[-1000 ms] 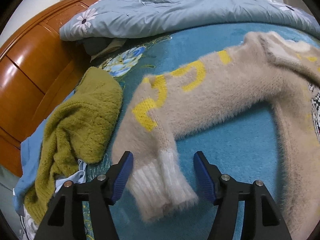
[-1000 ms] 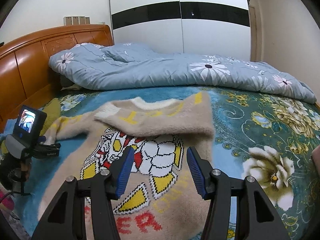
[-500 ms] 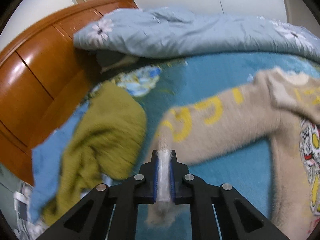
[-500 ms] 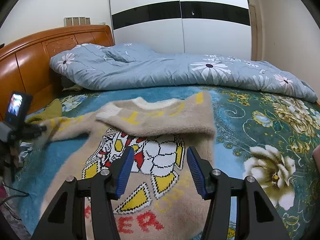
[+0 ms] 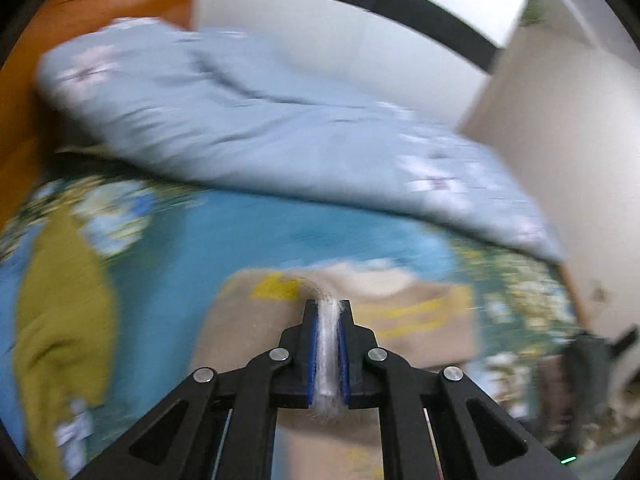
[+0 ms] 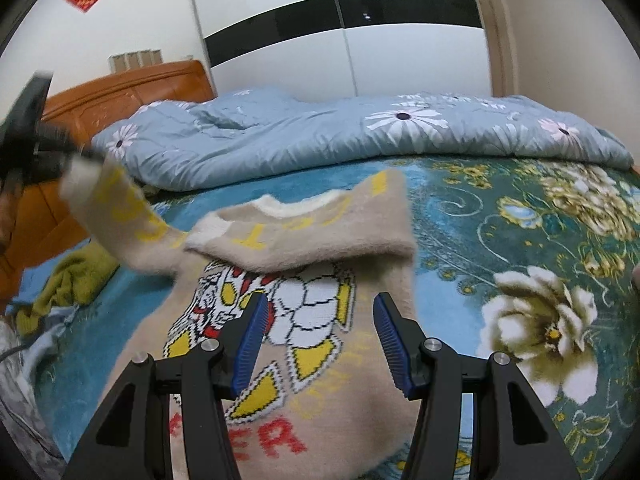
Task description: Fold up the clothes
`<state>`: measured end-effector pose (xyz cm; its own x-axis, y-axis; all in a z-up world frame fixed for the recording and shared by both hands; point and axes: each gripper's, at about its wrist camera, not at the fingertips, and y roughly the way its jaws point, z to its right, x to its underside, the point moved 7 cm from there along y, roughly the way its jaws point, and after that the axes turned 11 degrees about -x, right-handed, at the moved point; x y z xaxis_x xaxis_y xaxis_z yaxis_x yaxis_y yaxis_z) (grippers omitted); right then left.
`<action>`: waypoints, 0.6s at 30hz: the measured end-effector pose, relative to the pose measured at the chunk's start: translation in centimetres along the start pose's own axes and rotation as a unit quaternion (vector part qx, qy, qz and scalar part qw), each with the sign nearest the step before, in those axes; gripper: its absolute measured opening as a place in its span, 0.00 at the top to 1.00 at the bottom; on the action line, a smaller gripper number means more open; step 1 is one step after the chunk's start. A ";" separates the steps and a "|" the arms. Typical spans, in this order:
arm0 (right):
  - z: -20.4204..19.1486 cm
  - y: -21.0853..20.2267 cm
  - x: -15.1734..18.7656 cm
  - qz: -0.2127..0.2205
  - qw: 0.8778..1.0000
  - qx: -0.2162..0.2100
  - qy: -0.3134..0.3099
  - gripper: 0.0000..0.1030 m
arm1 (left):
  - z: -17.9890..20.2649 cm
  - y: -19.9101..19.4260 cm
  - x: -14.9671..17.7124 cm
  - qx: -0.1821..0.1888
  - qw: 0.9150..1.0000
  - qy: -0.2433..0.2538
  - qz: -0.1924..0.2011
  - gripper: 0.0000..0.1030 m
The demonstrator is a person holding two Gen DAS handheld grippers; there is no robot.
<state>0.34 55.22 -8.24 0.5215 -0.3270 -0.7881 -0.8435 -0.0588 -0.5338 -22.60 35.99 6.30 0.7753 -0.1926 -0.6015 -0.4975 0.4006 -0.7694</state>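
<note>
A bedroom: a wide bed covered by a teal plush blanket with large flower prints, a pale blue daisy-print quilt bunched along its far side, an orange wooden headboard on the left and a white wardrobe with a black band behind. A fuzzy beige knitted sweater with a cartoon robot figure and yellow lettering lies front-up in the middle of the bed, one sleeve already laid across the chest. A crumpled olive-green knit garment sits beside it near the headboard.

The step in hand looks like the second sleeve fold. The left gripper has its jaws pinched tight on the sleeve's white ribbed cuff, and in the right wrist view that sleeve hangs raised above the blanket. The left view is blurred. The right gripper hovers over the sweater's chest with its jaws spread wide, gripping nothing.

Next, the cuff probably needs carrying across the chest and laying flat over the folded sleeve before release; the right gripper could steady the body.
</note>
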 end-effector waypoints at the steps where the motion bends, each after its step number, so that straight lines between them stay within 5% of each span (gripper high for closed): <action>1: 0.4 -0.2 -0.1 0.003 1.000 0.001 0.007 0.46 | 2.3 0.6 -0.6 0.017 1.000 0.009 -0.006 0.91; 5: 1.6 -1.1 -0.5 0.014 1.000 0.003 0.026 0.46 | 10.8 5.4 -1.9 0.056 0.996 0.053 -0.036 0.91; 9: 3.7 -2.1 -0.8 0.027 0.998 0.012 0.055 0.46 | 16.9 12.6 -0.6 0.050 0.992 0.084 -0.079 0.91; 16: 8.1 -3.4 -0.9 0.044 0.991 0.025 0.125 0.46 | 18.9 23.1 5.6 0.004 0.984 0.087 -0.154 0.90; 18: 8.6 -3.4 -0.8 0.044 0.989 0.023 0.136 0.46 | 18.7 24.1 6.8 0.016 0.982 0.076 -0.173 0.81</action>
<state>3.86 63.81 -8.46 0.3865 -0.5718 -0.7236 -0.8742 0.0229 -0.4850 -22.08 61.06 -12.29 0.8275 -0.4523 -0.3326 -0.2003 0.3157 -0.9275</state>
